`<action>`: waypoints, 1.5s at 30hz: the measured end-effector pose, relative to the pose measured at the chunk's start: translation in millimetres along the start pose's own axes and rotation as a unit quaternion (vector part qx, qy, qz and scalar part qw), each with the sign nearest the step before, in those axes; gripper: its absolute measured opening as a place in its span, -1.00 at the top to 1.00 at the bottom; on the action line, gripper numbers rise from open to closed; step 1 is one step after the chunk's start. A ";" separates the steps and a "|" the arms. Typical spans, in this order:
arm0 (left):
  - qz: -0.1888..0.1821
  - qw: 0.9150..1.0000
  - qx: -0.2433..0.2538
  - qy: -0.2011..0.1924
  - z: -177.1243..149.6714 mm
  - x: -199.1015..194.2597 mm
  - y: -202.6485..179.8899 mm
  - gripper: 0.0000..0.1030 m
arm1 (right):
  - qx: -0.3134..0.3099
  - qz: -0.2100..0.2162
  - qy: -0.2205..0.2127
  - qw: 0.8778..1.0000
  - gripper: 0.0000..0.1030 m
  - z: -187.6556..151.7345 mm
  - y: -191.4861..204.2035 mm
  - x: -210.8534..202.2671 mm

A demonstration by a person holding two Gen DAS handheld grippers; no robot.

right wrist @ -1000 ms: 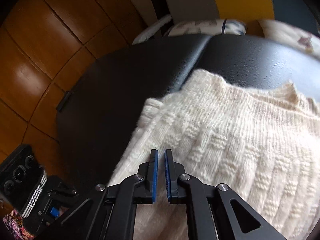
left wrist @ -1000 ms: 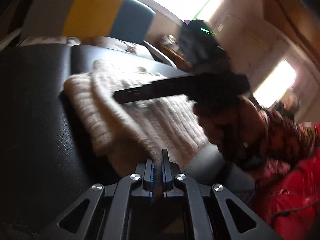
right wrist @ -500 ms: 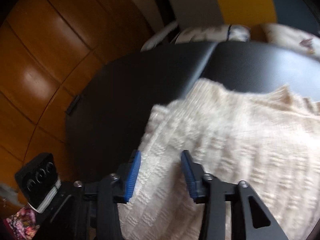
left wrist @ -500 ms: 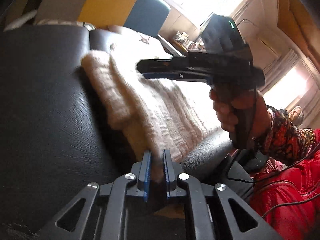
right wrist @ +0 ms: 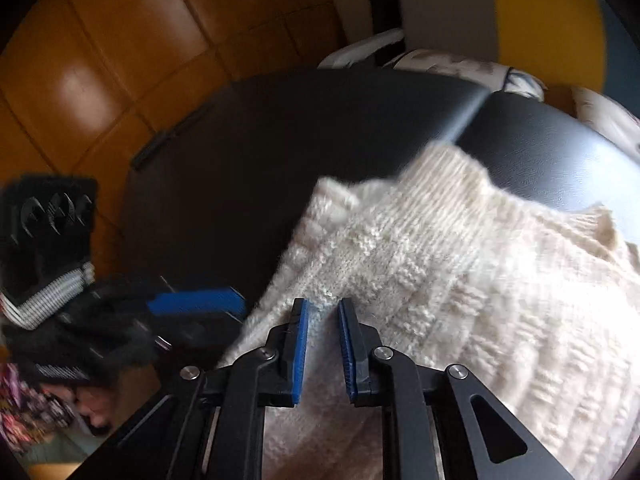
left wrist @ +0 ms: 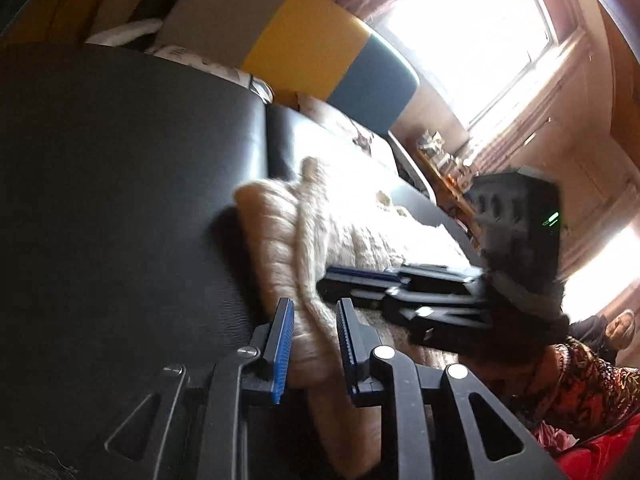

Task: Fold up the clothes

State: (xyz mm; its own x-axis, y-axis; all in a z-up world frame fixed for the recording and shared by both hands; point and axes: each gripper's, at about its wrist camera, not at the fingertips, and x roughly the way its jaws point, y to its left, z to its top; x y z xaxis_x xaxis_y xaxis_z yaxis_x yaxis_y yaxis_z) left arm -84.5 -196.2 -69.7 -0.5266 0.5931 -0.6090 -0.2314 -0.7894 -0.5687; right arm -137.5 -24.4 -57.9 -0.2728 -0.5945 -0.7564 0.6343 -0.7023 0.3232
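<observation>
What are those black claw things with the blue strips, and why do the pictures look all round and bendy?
Each claw is a hand-held gripper, one in each of a person's hands; no robot here. A small wide-angle camera on each claw looks along its two fingers, which bends the picture.

One picture comes from the left gripper, the other from the right gripper. Each camera also catches the other claw off to the side.

A fluffy cream sweater lies on a black leather seat. Both claws are open, with the sweater's edge between their blue pads, not squeezed. Neither claw is holding anything right now.
</observation>
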 end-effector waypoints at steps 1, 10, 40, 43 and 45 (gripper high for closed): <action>0.010 1.000 0.008 0.000 -0.4 0.1 -4.7 0.59 | 0.012 0.001 -0.010 1.000 0.66 -1.4 -3.0 -7.4; 0.110 0.991 0.075 0.030 -0.4 18.8 -27.4 0.57 | 0.040 -0.019 -0.007 0.999 0.65 -24.7 -22.7 -29.5; 0.247 0.968 0.024 -0.041 5.5 13.5 -66.1 0.52 | 0.231 -0.272 -0.095 0.929 -0.31 -140.4 -213.8 -260.5; 0.252 0.962 0.047 -0.089 1.0 7.2 -97.4 0.52 | 0.265 -0.264 -0.098 0.922 -0.32 -160.0 -230.2 -270.4; 0.240 0.963 0.059 -0.106 -4.6 8.9 -118.0 0.50 | 0.286 -0.245 -0.105 0.920 -0.33 -172.9 -236.3 -272.8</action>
State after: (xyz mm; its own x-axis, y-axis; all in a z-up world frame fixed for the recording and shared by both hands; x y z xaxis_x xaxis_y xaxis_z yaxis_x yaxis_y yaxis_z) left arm -58.1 -97.0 -10.6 -0.7486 0.1186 -0.6523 -0.0032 -0.9845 -0.1754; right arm -87.9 371.4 -26.2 -0.5962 -0.1712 -0.7843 -0.0709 -0.9620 0.2639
